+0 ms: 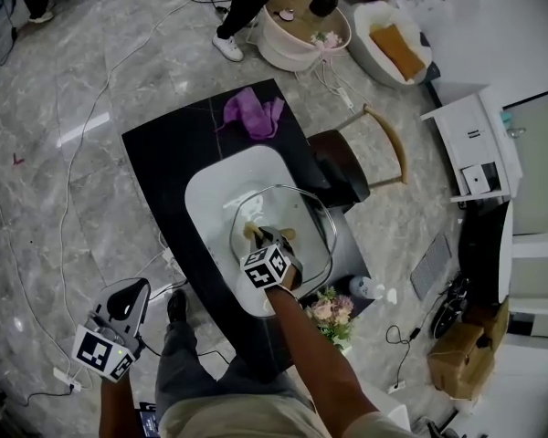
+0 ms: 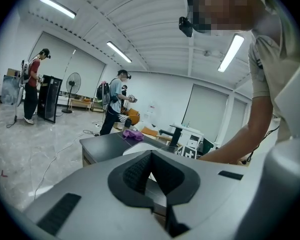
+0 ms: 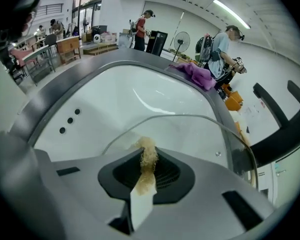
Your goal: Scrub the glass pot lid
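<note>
The glass pot lid (image 1: 309,215) lies in a white sink (image 1: 215,190) set in a black table (image 1: 169,158). My right gripper (image 1: 267,235) is over the lid's near-left part, shut on a beige fibrous scrubber (image 1: 253,232). In the right gripper view the scrubber (image 3: 147,156) sticks out between the jaws (image 3: 147,166), right at the lid's (image 3: 195,134) rim, over the sink (image 3: 135,96). My left gripper (image 1: 132,295) hangs low at the left, off the table, with nothing in it. In its own view the jaws (image 2: 150,171) meet and the table (image 2: 102,146) lies ahead.
A purple cloth (image 1: 252,112) lies at the table's far end, also in the right gripper view (image 3: 195,75). A dark stool with a wooden frame (image 1: 352,158) stands right of the table, flowers (image 1: 329,310) at its near corner. Cables (image 1: 73,199) cross the floor. People stand beyond.
</note>
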A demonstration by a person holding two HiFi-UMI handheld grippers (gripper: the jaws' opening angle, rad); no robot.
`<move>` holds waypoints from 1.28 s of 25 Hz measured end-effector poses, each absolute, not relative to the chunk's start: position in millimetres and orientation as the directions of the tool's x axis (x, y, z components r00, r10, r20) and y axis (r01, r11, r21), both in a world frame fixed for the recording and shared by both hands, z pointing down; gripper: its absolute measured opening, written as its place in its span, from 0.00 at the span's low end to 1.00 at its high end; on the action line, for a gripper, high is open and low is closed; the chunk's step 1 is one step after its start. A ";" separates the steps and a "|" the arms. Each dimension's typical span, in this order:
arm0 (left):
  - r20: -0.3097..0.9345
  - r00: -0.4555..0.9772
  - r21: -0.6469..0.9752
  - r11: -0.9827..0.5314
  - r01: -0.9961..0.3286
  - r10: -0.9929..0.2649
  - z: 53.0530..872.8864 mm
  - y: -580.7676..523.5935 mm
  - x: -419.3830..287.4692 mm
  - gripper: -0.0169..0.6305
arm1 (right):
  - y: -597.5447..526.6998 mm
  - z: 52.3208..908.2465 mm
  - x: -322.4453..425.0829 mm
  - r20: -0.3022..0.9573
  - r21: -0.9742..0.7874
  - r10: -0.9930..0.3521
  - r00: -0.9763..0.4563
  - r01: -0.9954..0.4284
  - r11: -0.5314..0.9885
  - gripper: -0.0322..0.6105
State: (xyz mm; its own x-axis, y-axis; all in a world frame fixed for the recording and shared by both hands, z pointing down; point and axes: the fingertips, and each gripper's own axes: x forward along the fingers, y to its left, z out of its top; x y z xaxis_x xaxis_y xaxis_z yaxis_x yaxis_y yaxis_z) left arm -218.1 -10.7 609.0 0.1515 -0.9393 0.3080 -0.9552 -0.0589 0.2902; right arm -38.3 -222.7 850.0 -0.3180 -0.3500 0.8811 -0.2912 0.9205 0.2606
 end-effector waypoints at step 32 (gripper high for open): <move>0.270 0.216 0.300 -0.131 -0.945 -0.938 600.1 -52.2 -164.5 0.05 | -295.5 767.2 124.4 0.846 0.457 -0.502 -0.178 -0.243 0.856 0.12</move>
State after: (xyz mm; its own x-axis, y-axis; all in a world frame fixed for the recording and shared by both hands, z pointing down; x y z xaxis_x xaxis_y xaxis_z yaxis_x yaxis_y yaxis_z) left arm -164.5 -52.2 600.1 0.2163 -0.9384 0.2697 -0.9448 -0.1314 0.3003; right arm 124.4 -295.5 767.2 -0.1778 -0.5019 0.8465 -0.2425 0.8560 0.4566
